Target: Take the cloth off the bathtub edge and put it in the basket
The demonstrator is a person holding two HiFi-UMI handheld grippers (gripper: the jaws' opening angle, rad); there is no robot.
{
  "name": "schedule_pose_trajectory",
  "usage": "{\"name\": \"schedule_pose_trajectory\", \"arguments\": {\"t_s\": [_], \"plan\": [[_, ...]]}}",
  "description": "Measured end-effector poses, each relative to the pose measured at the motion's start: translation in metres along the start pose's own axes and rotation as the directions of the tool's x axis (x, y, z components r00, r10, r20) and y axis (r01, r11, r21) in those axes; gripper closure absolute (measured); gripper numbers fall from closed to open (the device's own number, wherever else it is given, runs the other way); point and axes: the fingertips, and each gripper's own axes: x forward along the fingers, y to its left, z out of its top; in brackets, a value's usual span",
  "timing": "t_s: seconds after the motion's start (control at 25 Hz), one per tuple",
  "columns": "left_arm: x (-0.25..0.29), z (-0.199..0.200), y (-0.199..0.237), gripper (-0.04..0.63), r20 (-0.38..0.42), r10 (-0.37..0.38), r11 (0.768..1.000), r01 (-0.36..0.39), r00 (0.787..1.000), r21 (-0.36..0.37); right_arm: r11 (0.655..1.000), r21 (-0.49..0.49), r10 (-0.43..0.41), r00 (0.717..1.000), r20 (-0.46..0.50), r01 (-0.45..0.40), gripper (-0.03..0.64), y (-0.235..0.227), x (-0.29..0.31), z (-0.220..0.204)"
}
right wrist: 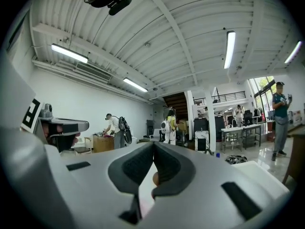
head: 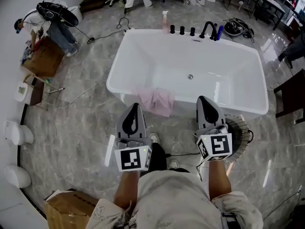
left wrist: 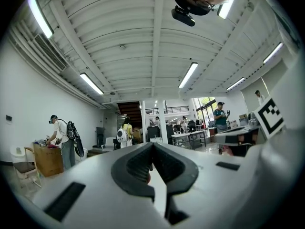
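Observation:
A pink cloth (head: 158,101) hangs over the near edge of the white bathtub (head: 143,51). My left gripper (head: 135,107) is held just left of the cloth, a little short of the tub edge, jaws shut and empty. Over the near rim further right, my right gripper (head: 204,100) is also shut with nothing in it. The round basket (head: 239,131) stands on the floor by the tub's near right corner, partly hidden behind the right gripper. Both gripper views point up at the room and ceiling; the left gripper (left wrist: 152,145) and right gripper (right wrist: 153,145) show closed tips.
Black taps (head: 208,29) and a pink bottle (head: 165,21) stand on the tub's far rim. Cables (head: 81,93) trail across the marble floor at left. A person (head: 52,18) bends over a cardboard box (head: 45,57) at far left. A dark chair (head: 291,95) stands at right.

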Motion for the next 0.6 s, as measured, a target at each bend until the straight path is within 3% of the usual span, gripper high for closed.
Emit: {"name": "schedule_pose_trajectory", "arguments": {"t_s": [0.24, 0.4, 0.6], "plan": [[0.049, -0.025, 0.046, 0.594, -0.027, -0.022, 1.000, 0.021, 0.999, -0.019, 0.999, 0.015, -0.051, 0.999, -0.001, 0.051, 0.629, 0.005, 0.060, -0.001], [0.080, -0.044, 0.085, 0.594, -0.048, -0.020, 0.997, 0.016, 0.999, -0.070, 0.998, 0.031, -0.062, 0.998, 0.016, 0.061, 0.629, 0.017, 0.107, -0.005], [0.114, -0.068, 0.121, 0.594, -0.058, -0.049, 0.995, 0.044, 0.997, -0.092, 0.997, 0.028, -0.073, 0.997, -0.036, 0.074, 0.629, 0.036, 0.159, -0.019]]}}
